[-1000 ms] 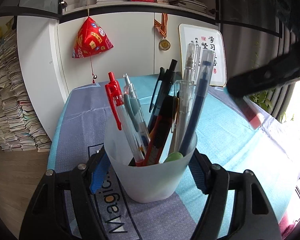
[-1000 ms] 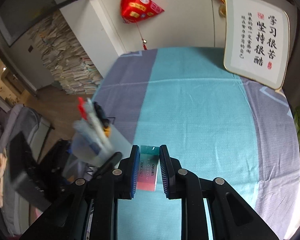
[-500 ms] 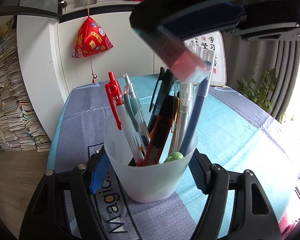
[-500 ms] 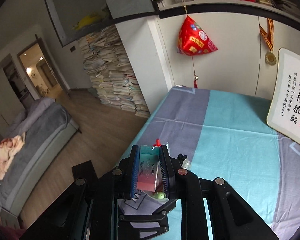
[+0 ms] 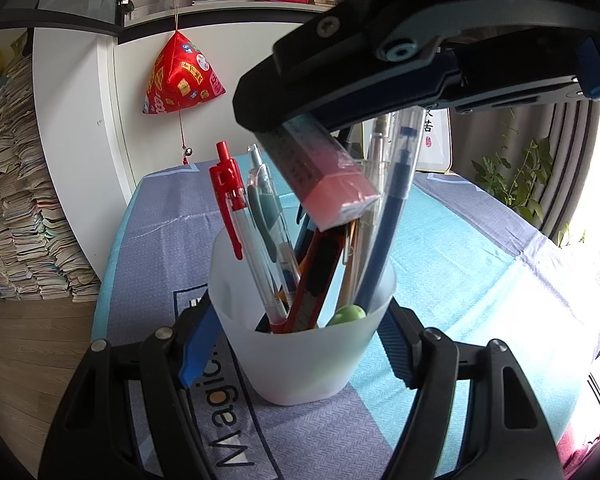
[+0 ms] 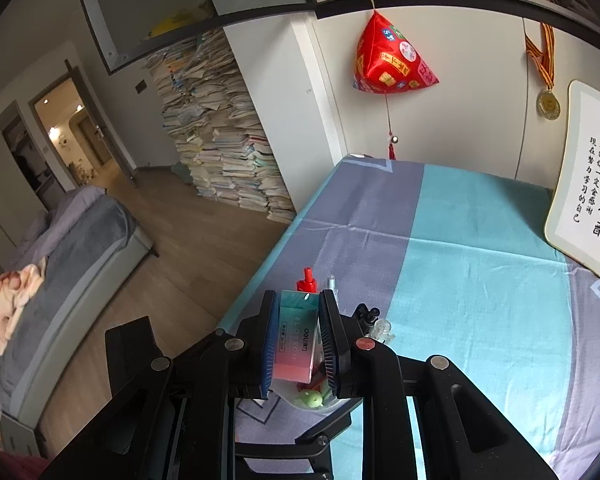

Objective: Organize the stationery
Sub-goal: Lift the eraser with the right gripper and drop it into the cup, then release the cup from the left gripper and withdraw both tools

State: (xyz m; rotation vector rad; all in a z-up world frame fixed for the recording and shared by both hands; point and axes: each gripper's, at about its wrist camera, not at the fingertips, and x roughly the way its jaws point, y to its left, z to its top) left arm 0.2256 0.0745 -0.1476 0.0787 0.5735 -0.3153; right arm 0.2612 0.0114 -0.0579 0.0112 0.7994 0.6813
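Left gripper point(image 5: 296, 344) clamps the cup point(image 5: 300, 356) at table's 6 o'clock edge, prob. to steady it. Right gripper point(image 6: 300, 344) pinches the eraser point(image 5: 328, 184) tilted above the pens point(image 5: 260, 240), w/ pink end aimed into cup.

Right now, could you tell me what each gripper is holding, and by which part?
The left gripper clasps the frosted cup by its side walls. The right gripper pinches the eraser by its two long sides.
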